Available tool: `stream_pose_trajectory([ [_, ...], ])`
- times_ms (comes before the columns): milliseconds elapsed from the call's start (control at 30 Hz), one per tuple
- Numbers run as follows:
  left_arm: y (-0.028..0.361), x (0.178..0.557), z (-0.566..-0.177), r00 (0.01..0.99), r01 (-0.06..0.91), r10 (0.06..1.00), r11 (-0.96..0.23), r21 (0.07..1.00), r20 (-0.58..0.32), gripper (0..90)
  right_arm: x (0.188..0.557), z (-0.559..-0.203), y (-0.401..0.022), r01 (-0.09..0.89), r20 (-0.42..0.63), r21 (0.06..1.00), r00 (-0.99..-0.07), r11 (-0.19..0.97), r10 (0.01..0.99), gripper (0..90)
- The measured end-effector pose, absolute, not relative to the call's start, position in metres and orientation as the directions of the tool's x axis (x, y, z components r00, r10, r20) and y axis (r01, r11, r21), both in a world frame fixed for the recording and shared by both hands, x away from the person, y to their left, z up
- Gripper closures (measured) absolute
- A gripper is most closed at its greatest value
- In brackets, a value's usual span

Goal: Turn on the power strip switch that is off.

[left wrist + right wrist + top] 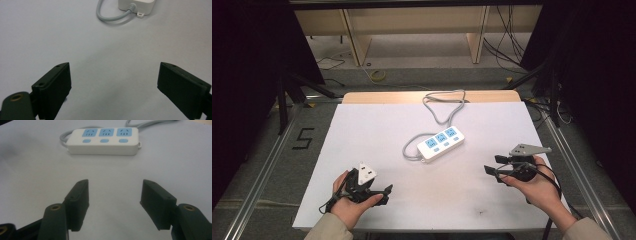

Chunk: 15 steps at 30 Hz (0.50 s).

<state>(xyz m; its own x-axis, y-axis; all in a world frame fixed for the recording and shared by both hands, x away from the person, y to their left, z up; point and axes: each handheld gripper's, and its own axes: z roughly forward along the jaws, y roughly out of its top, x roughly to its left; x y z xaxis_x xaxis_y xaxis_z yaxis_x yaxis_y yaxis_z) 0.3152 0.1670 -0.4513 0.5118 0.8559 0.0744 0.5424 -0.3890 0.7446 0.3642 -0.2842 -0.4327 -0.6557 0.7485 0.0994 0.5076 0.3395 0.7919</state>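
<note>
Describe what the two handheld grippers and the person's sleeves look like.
Both are black. The left gripper carries a white squarish plate with dark markings; the right gripper carries a grey three-cornered plate. Each has two flat, blocky black jaws, with brass-coloured fittings behind them in the gripper views. A thin black cable trails from each. The sleeves are beige.

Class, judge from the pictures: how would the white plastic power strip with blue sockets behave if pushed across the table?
The white plastic power strip with blue sockets looks rigid and flat, so it would probably slide, not roll. Its looped grey cable likely drags and swings it.
</note>
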Motion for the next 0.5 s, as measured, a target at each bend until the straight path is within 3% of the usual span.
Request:
stream_pose_trajectory([
  [500, 0.165, 0.316, -0.452, 0.526, 0.536, 0.848, -0.395, 0.746, 0.07, 11.2, 0.348, -0.437, -0.295, 0.488, 0.093, 0.812, -0.65, 0.32, 0.754, 34.8],
])
